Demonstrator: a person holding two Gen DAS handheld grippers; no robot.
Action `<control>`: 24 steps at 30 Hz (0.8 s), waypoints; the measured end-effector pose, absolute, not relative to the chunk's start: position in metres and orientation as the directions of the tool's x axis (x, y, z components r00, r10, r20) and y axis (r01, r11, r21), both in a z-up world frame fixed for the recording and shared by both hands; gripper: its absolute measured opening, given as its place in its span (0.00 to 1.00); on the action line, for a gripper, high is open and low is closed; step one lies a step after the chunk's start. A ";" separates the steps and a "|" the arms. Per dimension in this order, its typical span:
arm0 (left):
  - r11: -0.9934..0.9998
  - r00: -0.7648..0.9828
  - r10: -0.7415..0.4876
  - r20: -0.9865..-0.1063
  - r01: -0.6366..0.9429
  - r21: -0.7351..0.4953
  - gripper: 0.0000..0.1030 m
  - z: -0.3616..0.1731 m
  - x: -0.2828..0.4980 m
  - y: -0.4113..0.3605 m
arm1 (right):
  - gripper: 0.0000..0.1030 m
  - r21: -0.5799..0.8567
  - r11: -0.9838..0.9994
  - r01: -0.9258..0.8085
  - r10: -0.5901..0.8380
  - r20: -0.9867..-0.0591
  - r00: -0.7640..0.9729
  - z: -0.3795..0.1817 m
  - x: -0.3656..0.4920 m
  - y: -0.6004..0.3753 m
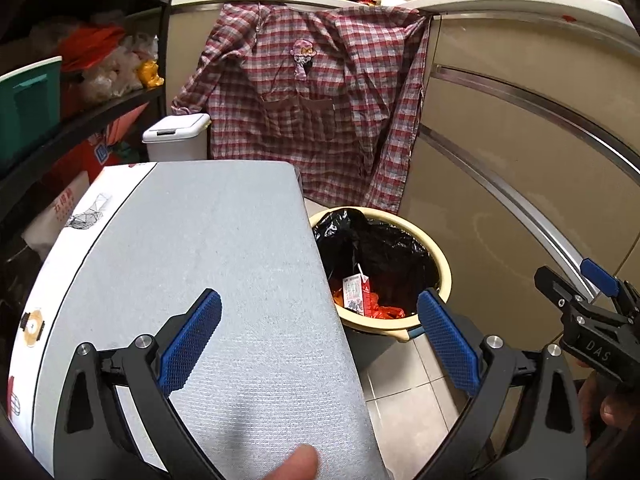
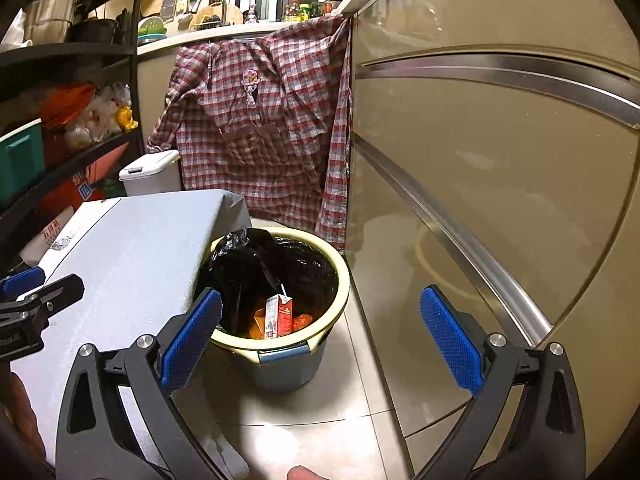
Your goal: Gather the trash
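A round bin with a cream rim (image 1: 436, 264) (image 2: 336, 312) and a black liner stands on the tiled floor beside the table. Inside it a small milk carton (image 1: 357, 293) (image 2: 279, 315) stands upright among orange wrappers (image 1: 384, 310) (image 2: 300, 322). My left gripper (image 1: 320, 344) is open and empty, low over the table's right edge. My right gripper (image 2: 320, 344) is open and empty, above the floor in front of the bin. The right gripper also shows at the right edge of the left wrist view (image 1: 576, 292). The left gripper shows at the left edge of the right wrist view (image 2: 36, 292).
A table with a grey cloth (image 1: 208, 264) (image 2: 132, 248) stands left of the bin. Beige cabinet fronts (image 1: 520, 160) (image 2: 500, 160) close the right side. A checked shirt (image 1: 312, 112) (image 2: 264, 120) hangs from the counter. A white lidded bin (image 1: 176, 136) and black shelving (image 1: 80, 100) stand at the left.
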State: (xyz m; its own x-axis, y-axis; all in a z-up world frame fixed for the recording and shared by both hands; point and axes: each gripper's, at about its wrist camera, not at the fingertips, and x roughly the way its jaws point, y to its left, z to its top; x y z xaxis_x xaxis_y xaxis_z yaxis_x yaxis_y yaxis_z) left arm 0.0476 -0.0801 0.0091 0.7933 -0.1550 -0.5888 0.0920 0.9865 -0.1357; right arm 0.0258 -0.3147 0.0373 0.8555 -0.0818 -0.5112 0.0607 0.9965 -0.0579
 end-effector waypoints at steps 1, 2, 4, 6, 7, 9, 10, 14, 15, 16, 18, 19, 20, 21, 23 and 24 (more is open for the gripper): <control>0.987 0.792 -0.153 -0.591 0.095 -0.129 0.92 0.008 0.048 -0.082 | 0.95 -0.057 0.996 0.062 -0.083 -0.513 0.854 0.037 0.027 -0.315; 0.987 0.792 -0.154 -0.591 0.098 -0.125 0.92 0.007 0.048 -0.083 | 0.95 -0.056 0.996 0.064 -0.084 -0.514 0.853 0.036 0.027 -0.316; 0.988 0.793 -0.151 -0.591 0.103 -0.114 0.92 0.006 0.048 -0.086 | 0.95 -0.054 0.996 0.066 -0.084 -0.515 0.853 0.035 0.028 -0.317; 0.988 0.793 -0.150 -0.591 0.105 -0.110 0.92 0.006 0.048 -0.088 | 0.95 -0.052 0.996 0.069 -0.086 -0.515 0.853 0.035 0.028 -0.317; 0.988 0.793 -0.149 -0.591 0.105 -0.109 0.92 0.006 0.048 -0.089 | 0.95 -0.051 0.996 0.070 -0.086 -0.515 0.853 0.035 0.028 -0.317; 0.989 0.793 -0.148 -0.590 0.104 -0.107 0.92 0.006 0.048 -0.090 | 0.95 -0.052 0.996 0.070 -0.087 -0.517 0.852 0.035 0.028 -0.317; 0.989 0.793 -0.148 -0.591 0.104 -0.108 0.92 0.006 0.048 -0.090 | 0.95 -0.054 0.996 0.070 -0.087 -0.517 0.852 0.035 0.028 -0.317; 0.988 0.793 -0.151 -0.591 0.105 -0.112 0.92 0.006 0.048 -0.089 | 0.95 -0.052 0.996 0.071 -0.087 -0.516 0.852 0.034 0.029 -0.317; 0.988 0.793 -0.150 -0.590 0.106 -0.109 0.92 0.006 0.048 -0.088 | 0.95 -0.051 0.996 0.070 -0.087 -0.516 0.852 0.034 0.029 -0.317; 0.988 0.793 -0.150 -0.591 0.106 -0.108 0.93 0.006 0.048 -0.088 | 0.95 -0.053 0.996 0.070 -0.088 -0.516 0.852 0.034 0.029 -0.317; 0.989 0.793 -0.149 -0.590 0.107 -0.105 0.92 0.006 0.048 -0.090 | 0.95 -0.057 0.996 0.069 -0.088 -0.515 0.853 0.034 0.029 -0.316; 0.989 0.793 -0.148 -0.591 0.106 -0.106 0.92 0.006 0.048 -0.090 | 0.95 -0.060 0.996 0.068 -0.089 -0.514 0.853 0.033 0.029 -0.316; 0.989 0.793 -0.148 -0.591 0.104 -0.108 0.92 0.006 0.048 -0.091 | 0.95 -0.062 0.996 0.068 -0.090 -0.513 0.854 0.034 0.028 -0.315; 0.989 0.793 -0.149 -0.591 0.104 -0.110 0.92 0.005 0.048 -0.091 | 0.95 -0.063 0.996 0.067 -0.090 -0.512 0.854 0.034 0.028 -0.314; 0.989 0.793 -0.149 -0.591 0.103 -0.110 0.92 0.005 0.047 -0.092 | 0.95 -0.066 0.996 0.068 -0.092 -0.511 0.854 0.034 0.027 -0.313; 0.989 0.793 -0.148 -0.591 0.103 -0.108 0.92 0.005 0.047 -0.092 | 0.95 -0.066 0.996 0.068 -0.092 -0.511 0.854 0.034 0.027 -0.313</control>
